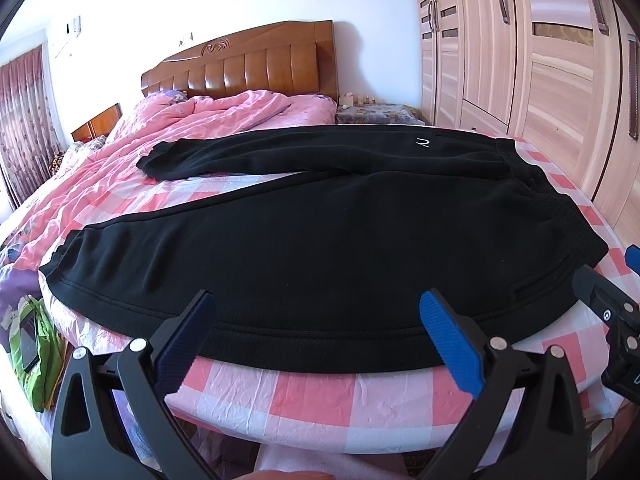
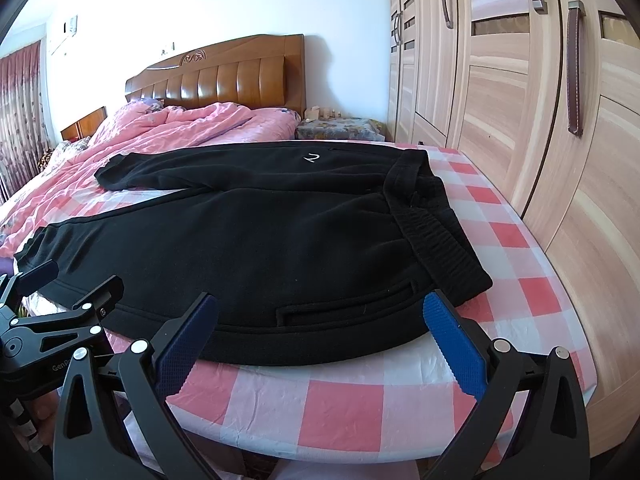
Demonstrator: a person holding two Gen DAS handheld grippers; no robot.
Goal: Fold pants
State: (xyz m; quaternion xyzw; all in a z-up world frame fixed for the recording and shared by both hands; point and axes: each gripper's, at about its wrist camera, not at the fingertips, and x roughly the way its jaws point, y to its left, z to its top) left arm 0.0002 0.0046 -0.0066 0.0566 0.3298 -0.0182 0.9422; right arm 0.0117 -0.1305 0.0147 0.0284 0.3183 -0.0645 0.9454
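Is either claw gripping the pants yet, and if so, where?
No. Both the left claw and the right claw are open at the near edge of the black pants, which lie flat on the bed, with nothing held.

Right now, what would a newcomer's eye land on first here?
The black pants spread flat across the pink checked bed sheet, waistband toward the wardrobe. Next, the open left gripper and right gripper poised at the pants' near edge.

One pair of black sweatpants (image 1: 320, 232) is counted on one bed (image 1: 312, 400), two legs spread. Two grippers are seen: left gripper (image 1: 316, 344), right gripper (image 2: 320, 344), jaws apart.
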